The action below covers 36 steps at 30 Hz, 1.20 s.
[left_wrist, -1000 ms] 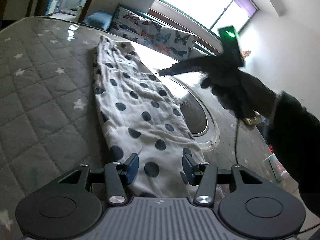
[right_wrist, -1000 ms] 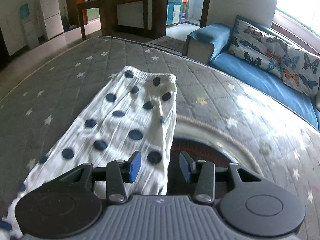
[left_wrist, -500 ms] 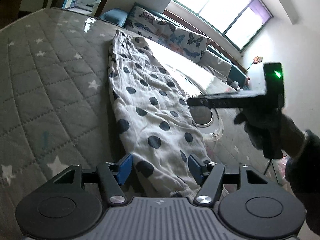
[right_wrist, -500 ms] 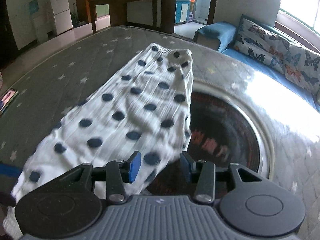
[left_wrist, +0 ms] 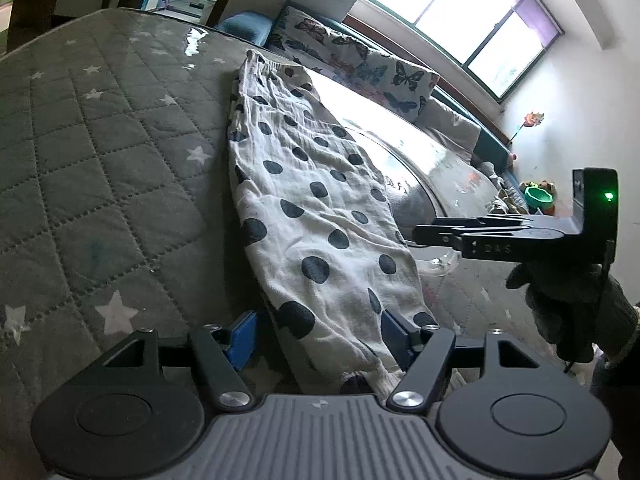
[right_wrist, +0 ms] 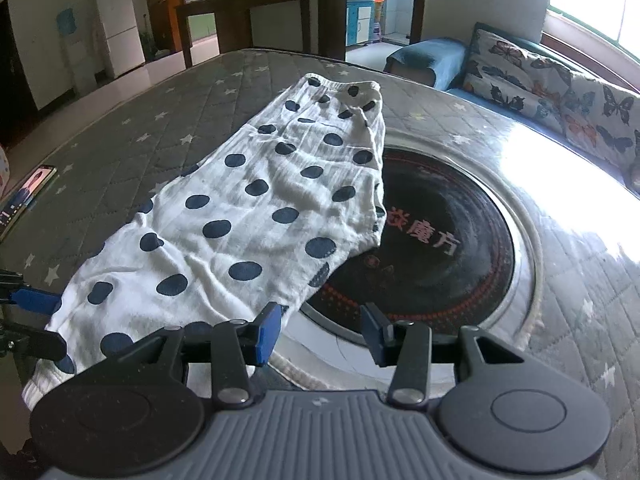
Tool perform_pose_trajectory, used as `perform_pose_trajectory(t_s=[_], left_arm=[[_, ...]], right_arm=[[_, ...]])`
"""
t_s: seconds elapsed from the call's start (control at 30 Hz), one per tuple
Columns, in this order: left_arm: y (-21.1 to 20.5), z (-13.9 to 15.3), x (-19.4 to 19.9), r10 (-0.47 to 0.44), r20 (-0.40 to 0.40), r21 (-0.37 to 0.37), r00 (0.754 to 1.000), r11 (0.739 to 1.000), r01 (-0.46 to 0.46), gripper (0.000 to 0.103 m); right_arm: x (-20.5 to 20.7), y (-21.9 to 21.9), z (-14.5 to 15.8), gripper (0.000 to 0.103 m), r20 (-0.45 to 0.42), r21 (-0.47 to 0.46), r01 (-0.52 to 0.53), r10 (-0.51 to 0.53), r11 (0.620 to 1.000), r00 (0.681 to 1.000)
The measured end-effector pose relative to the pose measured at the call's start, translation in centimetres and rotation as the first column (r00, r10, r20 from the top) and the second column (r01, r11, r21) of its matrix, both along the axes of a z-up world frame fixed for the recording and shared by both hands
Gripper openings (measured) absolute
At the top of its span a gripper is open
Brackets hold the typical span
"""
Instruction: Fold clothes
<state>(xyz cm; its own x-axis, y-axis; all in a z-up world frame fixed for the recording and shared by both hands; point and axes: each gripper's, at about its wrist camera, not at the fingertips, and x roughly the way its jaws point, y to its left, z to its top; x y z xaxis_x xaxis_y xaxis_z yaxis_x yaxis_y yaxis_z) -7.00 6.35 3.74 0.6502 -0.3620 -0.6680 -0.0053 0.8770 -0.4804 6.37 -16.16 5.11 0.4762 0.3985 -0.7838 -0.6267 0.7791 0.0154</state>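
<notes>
Jaws of both grippers are gaping empty, left gripper straddling the trousers hem, risking pinching one layer only.

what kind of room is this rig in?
Most likely a home living area, not a lab. A sofa with butterfly-print cushions runs under a window, a white fridge stands at the back, and the polka-dot garment lies on a table under a quilted star-print cover.

White crinkly cotton trousers have navy polka dots; grey quilted mattress has white stars (blue butterfly-print cushion behind).
</notes>
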Motion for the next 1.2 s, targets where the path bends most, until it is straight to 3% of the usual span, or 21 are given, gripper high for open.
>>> perform_pose_trajectory(t_s=[0.57, 1.2], left_arm=[[-0.1, -0.5, 0.7, 0.024, -0.027, 0.001, 0.999, 1.000, -0.024, 0.070], [0.0, -0.5, 0.5, 0.036, -0.023, -0.003, 0.999, 0.999, -0.036, 0.069]], right_arm=[[-0.7, -2.0, -0.6, 0.045, -0.015, 0.025, 0.043, -0.043, 0.999, 0.999], [-1.6, -1.3, -1.5, 0.045, -0.036, 0.042, 0.033, -0.032, 0.999, 0.999]])
